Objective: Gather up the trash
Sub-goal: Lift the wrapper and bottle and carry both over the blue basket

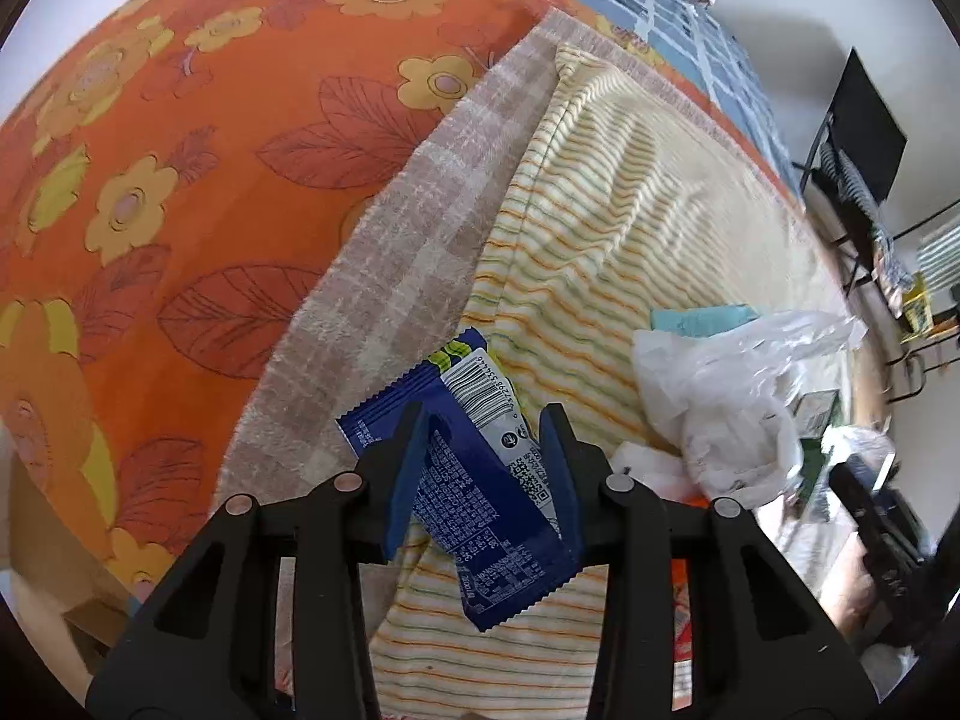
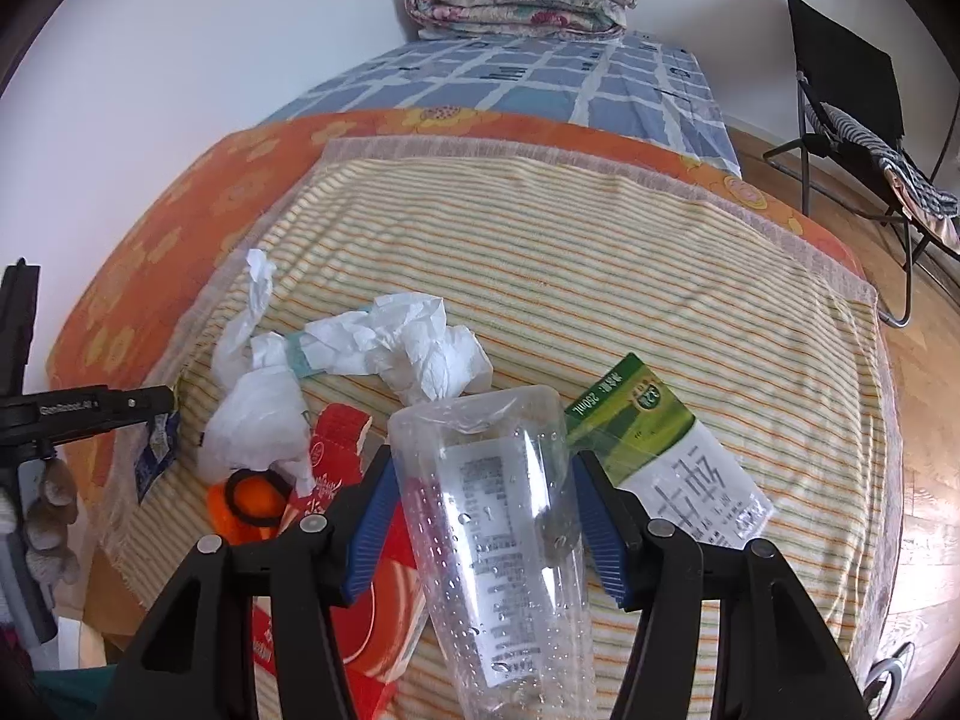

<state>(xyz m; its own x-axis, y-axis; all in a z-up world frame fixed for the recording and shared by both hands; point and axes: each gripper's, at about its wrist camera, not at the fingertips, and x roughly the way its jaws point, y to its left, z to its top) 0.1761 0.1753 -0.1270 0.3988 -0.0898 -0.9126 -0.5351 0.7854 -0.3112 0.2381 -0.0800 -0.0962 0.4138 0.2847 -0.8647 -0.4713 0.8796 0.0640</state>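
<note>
Left wrist view: the left claw (image 1: 486, 450) grips a blue snack wrapper (image 1: 480, 492) above the striped towel (image 1: 630, 198) on the bed; at right, a blurred white plastic bag (image 1: 726, 396).

Right wrist view: the right claw (image 2: 480, 498) clamps a clear plastic bottle (image 2: 498, 534), its lower end cut off. Crumpled tissues (image 2: 420, 348) lie beyond, a green milk carton (image 2: 666, 450) right, a folding chair (image 2: 852, 96) far right.

The clear plastic bottle (image 2: 498, 534) ran off the lower edge, the red carton (image 2: 348, 546) lay partly behind it, and the right gripper (image 1: 882, 516) was motion-blurred.
</note>
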